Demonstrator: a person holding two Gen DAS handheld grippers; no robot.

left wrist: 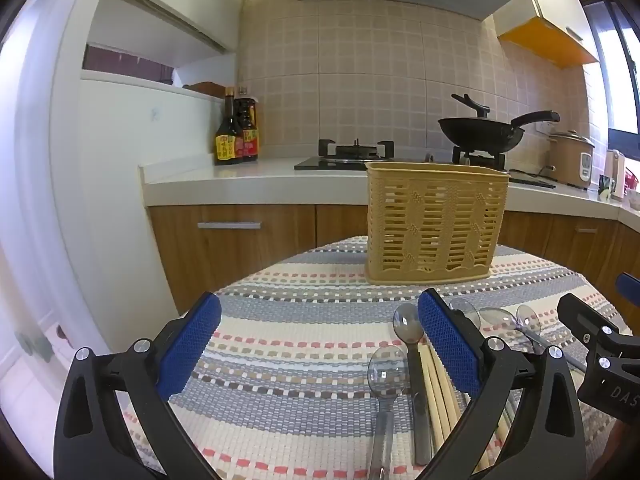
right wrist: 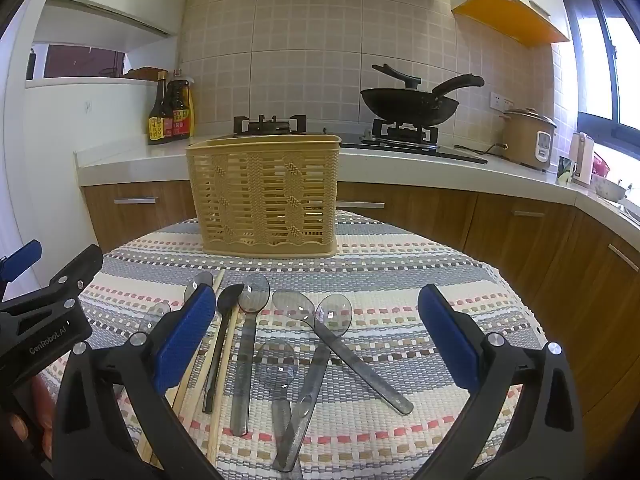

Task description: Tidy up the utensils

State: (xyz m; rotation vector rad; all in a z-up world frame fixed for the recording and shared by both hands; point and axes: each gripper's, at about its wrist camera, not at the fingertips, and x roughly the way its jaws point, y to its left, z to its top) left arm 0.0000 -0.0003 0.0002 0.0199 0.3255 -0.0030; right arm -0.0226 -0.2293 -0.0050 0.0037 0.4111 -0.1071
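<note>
A tan slotted utensil basket [right wrist: 266, 196] stands upright at the far side of the striped table mat [right wrist: 400, 280]; it also shows in the left wrist view [left wrist: 434, 222]. Several clear plastic spoons [right wrist: 308, 312], one dark spoon [right wrist: 228, 300] and wooden chopsticks [right wrist: 226, 356] lie loose on the mat in front of it. My right gripper [right wrist: 320, 336] is open and empty, hovering over the spoons. My left gripper [left wrist: 320, 344] is open and empty, left of the pile, with spoons [left wrist: 386, 372] and chopsticks [left wrist: 438, 392] beside its right finger.
A kitchen counter [right wrist: 400, 160] with a gas hob, a black wok [right wrist: 408, 108], sauce bottles [right wrist: 170, 112] and a rice cooker [right wrist: 528, 138] runs behind the table. Wooden cabinets stand below it. The mat's edge drops off at the left and right.
</note>
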